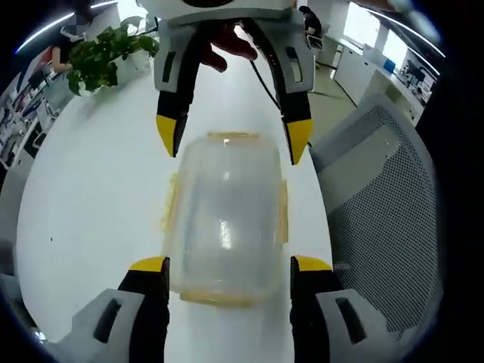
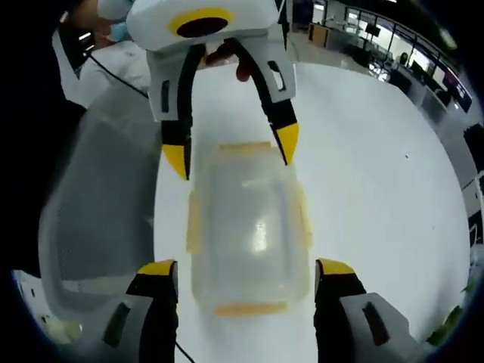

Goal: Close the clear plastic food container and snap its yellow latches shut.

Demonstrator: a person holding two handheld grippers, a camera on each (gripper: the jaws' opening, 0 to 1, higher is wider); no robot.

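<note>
Facing you: clear container [image 1: 224, 219], lid on, on white table [image 1: 91, 204].
Handling: likely light, slick; press yellow latches [image 1: 283, 213].
Left gripper [image 1: 227, 266]: wide, empty.
Right gripper [image 2: 247, 270]: wide, empty.

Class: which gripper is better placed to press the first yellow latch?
Neither clearly: left gripper and right gripper each straddle an opposite end latch of the container, jaws open; perhaps right, being nearer.

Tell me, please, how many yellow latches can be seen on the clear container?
4. On the clear container: one latch at the far short end, one at the near short end, one on the left long side, one on the right.
</note>
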